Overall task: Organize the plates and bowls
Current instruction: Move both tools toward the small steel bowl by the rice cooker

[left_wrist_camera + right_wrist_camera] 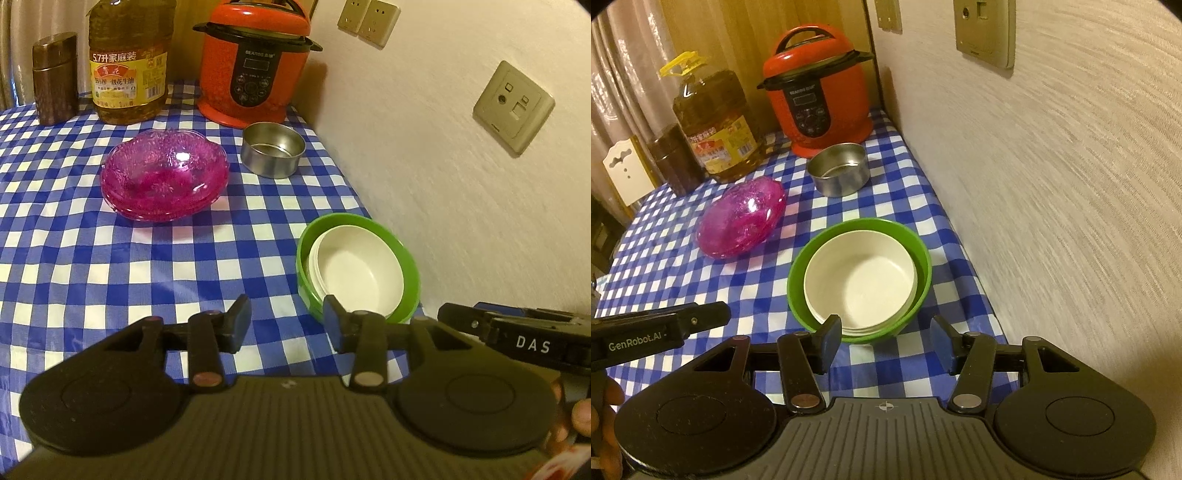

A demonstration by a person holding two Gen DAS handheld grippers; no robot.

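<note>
A stack of pink glass plates (164, 177) (740, 218) sits mid-table. A white bowl (360, 275) (860, 282) is nested in a green bowl (410, 266) (923, 254) near the wall. A steel bowl (273, 149) (838, 168) stands in front of the cooker. My left gripper (286, 325) is open and empty, just left of the green bowl. My right gripper (884, 341) is open and empty, just in front of the nested bowls.
A red pressure cooker (255, 62) (816, 92), an oil bottle (129, 62) (714, 125) and a brown canister (55, 79) (676, 160) stand at the back of the checked table (92, 258) (683, 280). The wall (461, 166) runs along the right.
</note>
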